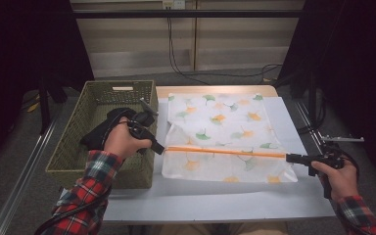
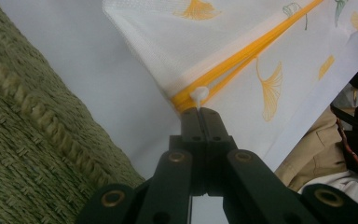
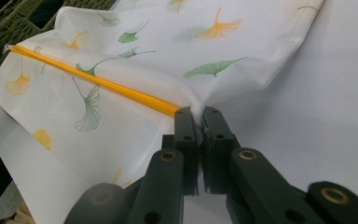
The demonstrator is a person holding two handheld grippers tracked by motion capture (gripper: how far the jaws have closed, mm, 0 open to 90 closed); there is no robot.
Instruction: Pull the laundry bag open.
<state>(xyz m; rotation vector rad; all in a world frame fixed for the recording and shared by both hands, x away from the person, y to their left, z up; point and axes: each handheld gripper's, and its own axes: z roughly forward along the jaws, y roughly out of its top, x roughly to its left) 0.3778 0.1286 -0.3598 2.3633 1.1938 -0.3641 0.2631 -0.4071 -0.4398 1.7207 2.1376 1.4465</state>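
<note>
My L claw [image 2: 199, 110] pinches zipper pull [image 2: 199, 95], R claw [image 3: 196, 111] clamps bag [image 1: 225, 132] edge w/ orange zip [image 1: 225, 151] taut btwn.

basket [image 1: 73, 147]: far side hidden by left hand [image 1: 122, 139] | pouch [image 2: 242, 37]: cut off at top edge | zipper pull [image 2: 199, 94]: partly covered by jaws

A white mesh bag [image 1: 227, 137] carried a print of orange and green ginkgo leaves, crossed by an orange zipper [image 1: 225, 151] with a white pull tab [image 2: 199, 94]. The woven basket [image 1: 73, 142] was olive green, the worktop [image 1: 215, 198] pale grey. Both tools [image 1: 159, 148] [image 1: 290, 157] were black. Sleeves [image 1: 85, 188] showed red plaid.
</note>
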